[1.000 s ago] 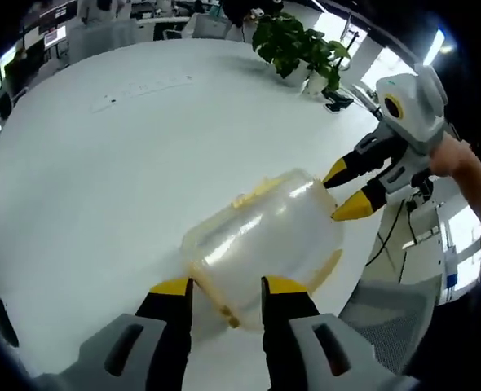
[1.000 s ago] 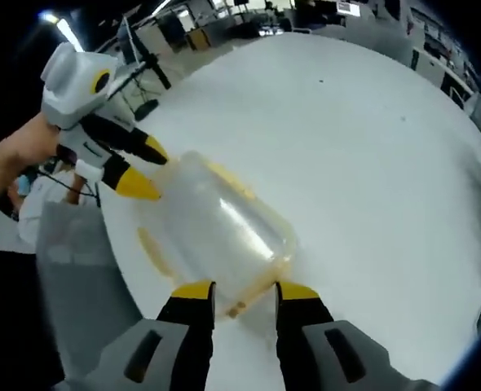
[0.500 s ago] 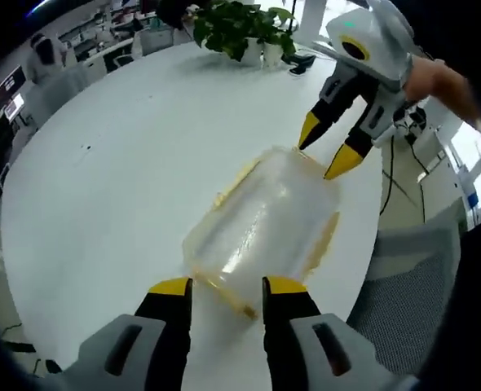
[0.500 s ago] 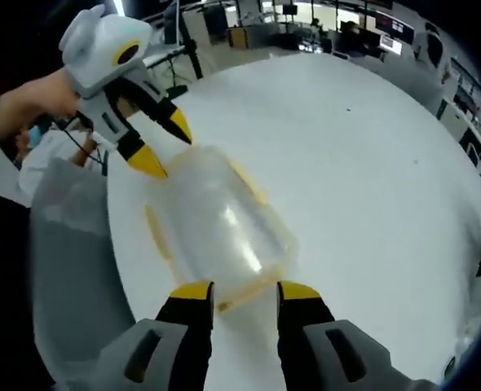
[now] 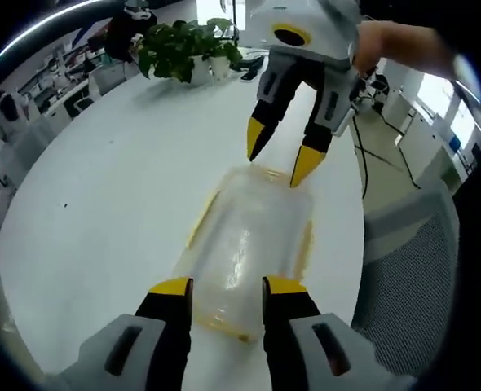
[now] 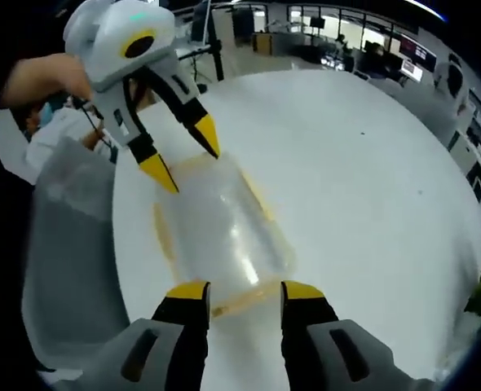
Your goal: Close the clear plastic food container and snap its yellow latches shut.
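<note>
Round white counter (image 5: 102, 204), wide and bare across most of its top; office room beyond it with desks and screens, dim and small at the edges. Grey chair (image 5: 412, 277) tucked at the counter's edge near the container.

Clear plastic container (image 5: 244, 248) lies on the counter near that edge, long axis running between the two grippers. Walls cloudy-clear, lid on top, yellow latches (image 5: 304, 244) showing as thin strips along its sides and ends. Cannot tell whether the latches are snapped down.

Left gripper (image 5: 222, 287): jaws apart, yellow tips straddling the near end of the container, at or just beside its rim. Contact not certain.

Right gripper (image 6: 242, 292): jaws apart likewise, tips either side of the opposite end. Seen from the left gripper view, it comes down from above, held by a hand (image 5: 395, 45), tips at the far rim.

Potted plant (image 5: 183, 49) on the far side of the counter, well apart from the container.
</note>
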